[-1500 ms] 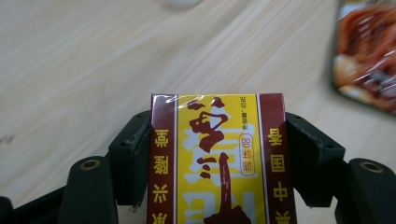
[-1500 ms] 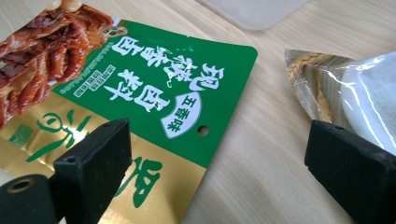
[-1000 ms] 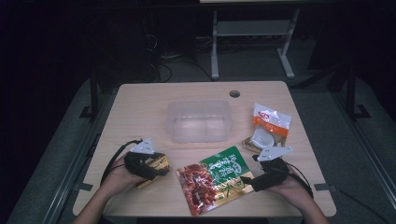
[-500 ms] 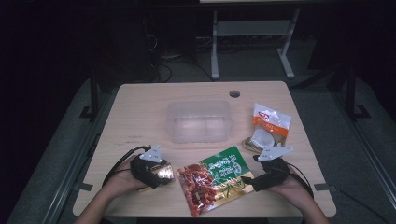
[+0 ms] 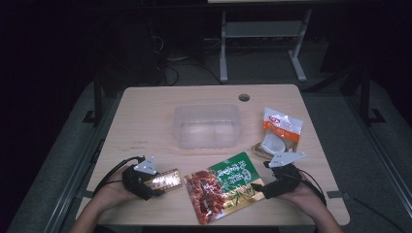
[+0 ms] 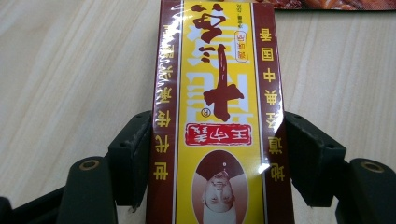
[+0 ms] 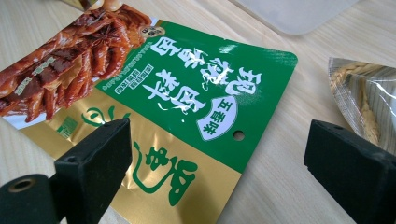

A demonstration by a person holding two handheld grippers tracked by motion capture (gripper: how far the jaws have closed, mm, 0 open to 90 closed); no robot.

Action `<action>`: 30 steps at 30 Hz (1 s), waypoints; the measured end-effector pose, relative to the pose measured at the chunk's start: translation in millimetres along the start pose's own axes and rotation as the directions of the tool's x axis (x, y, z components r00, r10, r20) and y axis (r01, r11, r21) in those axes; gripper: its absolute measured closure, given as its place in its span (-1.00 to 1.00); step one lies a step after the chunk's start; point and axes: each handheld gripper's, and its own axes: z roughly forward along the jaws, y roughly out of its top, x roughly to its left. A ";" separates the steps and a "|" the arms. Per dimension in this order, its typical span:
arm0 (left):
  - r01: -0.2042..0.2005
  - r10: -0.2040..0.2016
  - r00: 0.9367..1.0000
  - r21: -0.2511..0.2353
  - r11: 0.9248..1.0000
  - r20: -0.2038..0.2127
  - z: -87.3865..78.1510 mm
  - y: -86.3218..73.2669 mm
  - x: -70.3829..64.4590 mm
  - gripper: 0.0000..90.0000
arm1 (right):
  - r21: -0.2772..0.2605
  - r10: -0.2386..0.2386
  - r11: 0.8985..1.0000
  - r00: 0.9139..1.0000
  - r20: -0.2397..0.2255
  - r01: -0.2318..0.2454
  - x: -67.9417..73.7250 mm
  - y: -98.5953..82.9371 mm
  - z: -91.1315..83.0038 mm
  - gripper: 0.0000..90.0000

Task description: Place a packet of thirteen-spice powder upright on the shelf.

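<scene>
Left tool (image 5: 145, 182) grips the small packet (image 6: 217, 112) by its long edges; it looks light, stiff, glossy, maybe slippery. Right tool (image 5: 266, 187) gapes wide over the pouch (image 7: 187, 107)

Between your left gripper's fingers (image 6: 133, 158) sits the yellow-and-maroon packet (image 6: 219, 112), a long flat box with red and white Chinese print and a small portrait, gripped across its width and lying flat, its far end pointing away from the fingers toward the green-and-gold pouch (image 5: 221, 191) just beyond.
</scene>
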 end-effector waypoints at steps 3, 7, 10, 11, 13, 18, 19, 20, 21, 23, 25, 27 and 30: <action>-0.007 0.007 1.000 -0.031 0.999 0.016 -3.2 4.5 -0.5 -0.29 | -0.008 -0.029 1.000 0.999 -0.036 0.029 2.5 2.0 -1.1 -0.85; -0.029 0.035 0.998 -0.106 0.994 0.060 -8.4 16.9 -4.3 -0.29 | -0.054 -0.083 0.996 0.990 -0.110 0.077 9.9 11.4 -1.9 -0.86; -0.044 0.059 0.994 -0.142 0.989 0.097 -8.4 27.8 -10.0 -0.29 | -0.074 -0.117 0.992 0.978 -0.172 0.105 16.1 19.9 0.4 -0.86; -0.054 0.069 0.992 -0.149 0.987 0.102 -8.2 30.8 -11.5 -0.29 | -0.084 -0.131 0.990 0.972 -0.194 0.117 17.7 22.8 1.1 -0.86; -0.073 0.094 0.989 -0.172 0.982 0.116 -7.9 40.6 -14.9 -0.29 | -0.103 -0.150 0.986 0.960 -0.236 0.129 21.0 29.3 3.0 -0.85; -0.080 0.119 0.982 -0.241 0.967 0.150 -8.7 61.5 -17.2 -0.29 | -0.122 -0.194 0.979 0.936 -0.295 0.164 25.1 46.9 9.9 -0.85; -0.086 0.129 0.980 -0.258 0.962 0.154 -8.9 66.6 -16.7 -0.29 | -0.129 -0.201 0.977 0.932 -0.302 0.169 25.0 49.9 10.8 -0.85; -0.085 0.134 0.978 -0.274 0.958 0.162 -8.9 70.3 -16.4 -0.29 | -0.136 -0.208 0.975 0.927 -0.313 0.174 25.6 54.7 12.2 -0.85; -0.084 0.138 0.975 -0.287 0.954 0.174 -8.7 73.8 -15.5 -0.29 | -0.142 -0.221 0.973 0.923 -0.317 0.184 25.8 58.6 13.4 -0.84; -0.086 0.145 0.973 -0.300 0.950 0.181 -7.5 79.4 -14.3 -0.29 | -0.157 -0.235 0.969 0.911 -0.337 0.192 26.2 66.0 15.9 -0.83; -0.087 0.154 0.970 -0.319 0.944 0.190 -4.9 85.5 -12.4 -0.29 | -0.168 -0.256 0.963 0.903 -0.345 0.209 27.1 73.3 19.6 -0.82; -0.093 0.165 0.967 -0.333 0.938 0.195 -2.4 89.7 -11.1 -0.29 | -0.182 -0.275 0.958 0.890 -0.365 0.221 26.9 81.3 23.7 -0.77; -0.099 0.175 0.964 -0.343 0.934 0.200 2.4 95.3 -10.4 -0.29 | -0.196 -0.302 0.950 0.875 -0.377 0.244 26.7 94.5 29.9 -0.74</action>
